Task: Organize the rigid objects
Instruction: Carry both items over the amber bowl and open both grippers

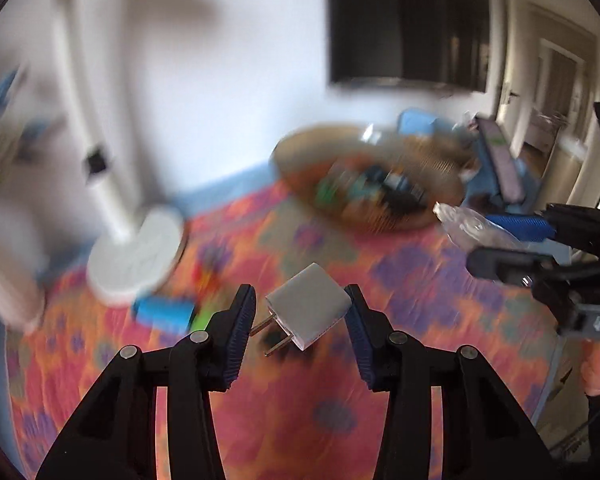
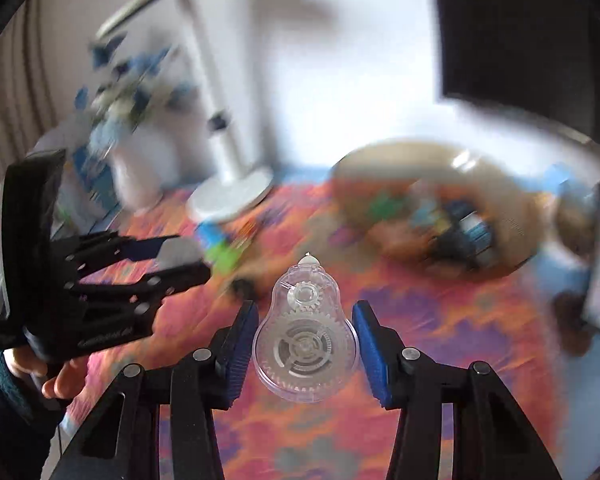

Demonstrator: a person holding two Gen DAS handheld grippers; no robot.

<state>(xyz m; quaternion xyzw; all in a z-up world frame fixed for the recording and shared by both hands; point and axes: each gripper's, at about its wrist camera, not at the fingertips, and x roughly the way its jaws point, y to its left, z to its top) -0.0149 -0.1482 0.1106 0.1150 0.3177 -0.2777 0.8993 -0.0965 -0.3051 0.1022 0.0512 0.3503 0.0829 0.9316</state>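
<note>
from your left wrist view, your left hand-held gripper (image 1: 300, 322) pinches a white plug adapter (image 1: 309, 312) between its blue pads, prongs pointing down-left, above the surface (image 1: 420, 300), which wears a bright cloth of orange, pink and purple flowers. a white lamp base (image 1: 138, 256) stands at the back left with its stem rising against the white wall (image 1: 220, 80), and a blue cylinder (image 1: 164, 310) lies just in front of it. a round woven basket (image 1: 380, 184), blurred, sits at the back right with mixed items inside. a dark screen (image 1: 408, 24) hangs on the wall, and a door shows at far right. your right hand-held gripper (image 1: 496, 240) comes in from the right, holding something clear. from your right wrist view, that gripper (image 2: 305, 338) pinches a clear tape dispenser (image 2: 305, 336), gears visible, tip pointing away. the left hand-held gripper (image 2: 172, 254) is at left with the adapter (image 2: 180, 254) in it. blue flowers (image 2: 116, 92) in a vase stand beside the lamp (image 2: 230, 196); the basket (image 2: 440, 216) is at the back right.
</note>
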